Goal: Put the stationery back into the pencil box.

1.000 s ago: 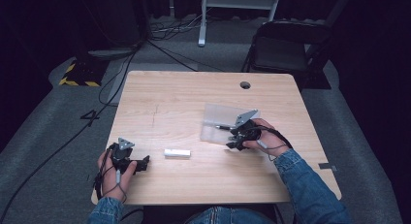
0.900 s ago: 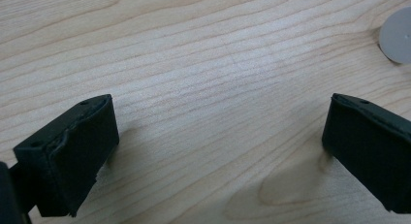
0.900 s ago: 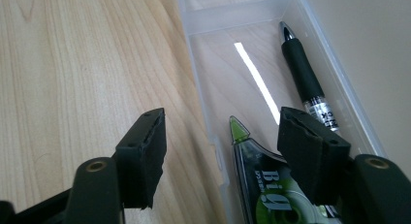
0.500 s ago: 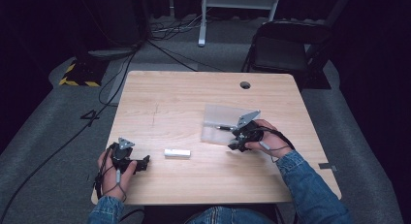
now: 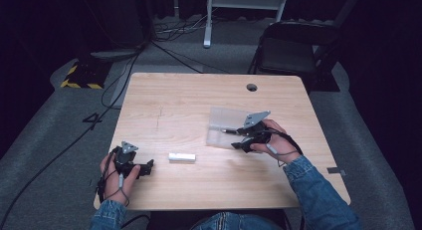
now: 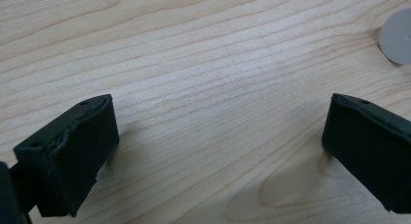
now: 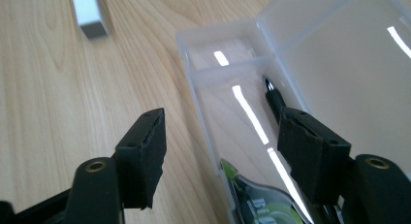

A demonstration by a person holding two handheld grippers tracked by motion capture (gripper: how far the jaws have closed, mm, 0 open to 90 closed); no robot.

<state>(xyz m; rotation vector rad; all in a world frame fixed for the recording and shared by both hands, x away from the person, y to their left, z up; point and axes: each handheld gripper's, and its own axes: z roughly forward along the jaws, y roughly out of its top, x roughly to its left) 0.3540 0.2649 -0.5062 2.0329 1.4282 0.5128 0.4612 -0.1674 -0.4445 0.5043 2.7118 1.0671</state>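
Two open grippers are seen over the table [image 5: 179,105]: the right gripper [image 7: 220,151], empty, straddles the near wall of the clear case [image 7: 242,83] at right-centre, which could be tipped and its pen [image 7: 272,97] spilled, while the left gripper [image 6: 218,151] rests empty at the near left.

In the right gripper view, the black pen [image 7: 274,102] lying in the clear plastic hinged case [image 7: 252,49] is hidden at its 5 o'clock end behind a black jaw. The green-labelled item [image 7: 264,202] is cut off by the bottom edge, its lettering unreadable. The white rectangular eraser block [image 7: 87,10] at 11 o'clock is cut by the top edge. In the left gripper view, a grey round disc [image 6: 397,37] at 2 o'clock runs off the right edge.
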